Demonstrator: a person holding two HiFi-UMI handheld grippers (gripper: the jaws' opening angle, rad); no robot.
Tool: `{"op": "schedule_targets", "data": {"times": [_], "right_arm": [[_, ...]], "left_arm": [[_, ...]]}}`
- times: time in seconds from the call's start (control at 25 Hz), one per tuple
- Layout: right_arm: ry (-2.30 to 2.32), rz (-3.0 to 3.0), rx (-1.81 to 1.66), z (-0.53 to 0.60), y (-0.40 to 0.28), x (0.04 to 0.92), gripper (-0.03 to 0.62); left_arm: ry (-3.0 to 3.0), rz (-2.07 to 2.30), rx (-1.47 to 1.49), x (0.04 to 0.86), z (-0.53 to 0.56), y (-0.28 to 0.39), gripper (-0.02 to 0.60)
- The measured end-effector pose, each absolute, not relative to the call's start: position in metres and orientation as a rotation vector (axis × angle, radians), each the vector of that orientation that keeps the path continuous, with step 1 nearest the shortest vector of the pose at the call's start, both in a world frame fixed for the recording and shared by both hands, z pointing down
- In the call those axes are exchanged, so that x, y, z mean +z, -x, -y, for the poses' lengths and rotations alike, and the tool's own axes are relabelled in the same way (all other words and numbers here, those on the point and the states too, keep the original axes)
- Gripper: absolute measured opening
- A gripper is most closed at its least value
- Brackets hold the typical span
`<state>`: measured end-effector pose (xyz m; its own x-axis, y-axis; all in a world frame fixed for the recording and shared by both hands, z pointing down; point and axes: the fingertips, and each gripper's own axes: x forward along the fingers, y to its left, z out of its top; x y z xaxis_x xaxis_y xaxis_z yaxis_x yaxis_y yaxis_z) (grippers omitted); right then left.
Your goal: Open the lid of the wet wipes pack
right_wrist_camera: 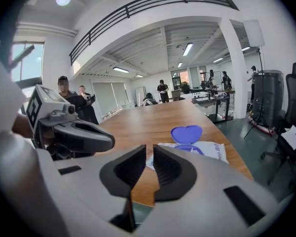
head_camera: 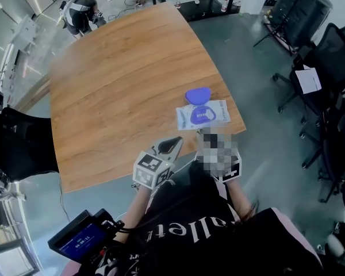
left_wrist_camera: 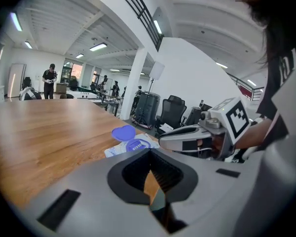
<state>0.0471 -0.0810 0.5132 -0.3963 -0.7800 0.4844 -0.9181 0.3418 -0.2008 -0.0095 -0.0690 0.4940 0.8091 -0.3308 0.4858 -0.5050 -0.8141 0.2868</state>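
The wet wipes pack (head_camera: 203, 115) lies flat near the wooden table's (head_camera: 121, 79) front right edge. Its blue lid (head_camera: 197, 95) stands flipped open on the far side, baring the round blue opening. In the gripper views the pack (left_wrist_camera: 133, 146) (right_wrist_camera: 209, 150) and lid (left_wrist_camera: 123, 132) (right_wrist_camera: 186, 133) sit just beyond the jaws. My left gripper (head_camera: 174, 145) (left_wrist_camera: 150, 151) hangs off the table's front edge, shut with nothing in it. My right gripper (head_camera: 209, 135) (right_wrist_camera: 149, 146) is just short of the pack, with a narrow empty gap between its jaws.
Black office chairs (head_camera: 328, 56) stand on the floor to the right, one with a white paper (head_camera: 308, 79) on it. A device with a blue screen (head_camera: 83, 237) hangs at my lower left. People stand beyond the table's far end (right_wrist_camera: 163, 89).
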Motion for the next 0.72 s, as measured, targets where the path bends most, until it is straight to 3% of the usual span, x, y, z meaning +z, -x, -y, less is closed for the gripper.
{"op": "schedule_targets", "data": {"times": [0.4,0.72], "right_arm": [[-1.677,2.306,0.714,-0.001,0.007,0.491,0.048],[-1.737,2.241,0.676,-0.06,0.007,0.494,0.048]], "left_arm": [[-2.59,0.572,0.57,0.493,-0.028,0.086,0.002],[-2.568,0.516,0.503,0.507,-0.074,0.089,0.002]]}}
